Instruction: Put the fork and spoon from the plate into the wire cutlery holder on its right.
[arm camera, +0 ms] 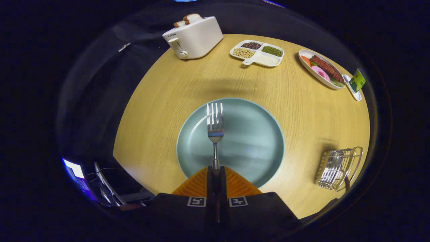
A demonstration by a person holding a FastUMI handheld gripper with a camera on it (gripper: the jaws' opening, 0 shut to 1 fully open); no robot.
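My gripper (pixel 215 172) is shut on the handle of a steel fork (pixel 215 126). The fork points straight ahead from between the fingers, tines far, held over a pale blue-green plate (pixel 255 141) on the round wooden table. Whether the tines touch the plate I cannot tell. The plate's surface around the fork is bare. A wire cutlery holder (pixel 339 168) stands on the table to the right of the plate, close to the table's edge, with a dark handle showing at its near side.
Beyond the plate stand a white toaster (pixel 195 38) with bread slices, a white divided dish (pixel 257 53) of beans and grains, an oval dish (pixel 320 69) of food, and a small tray with a green packet (pixel 356 82). The table (pixel 161 111) drops off left and right.
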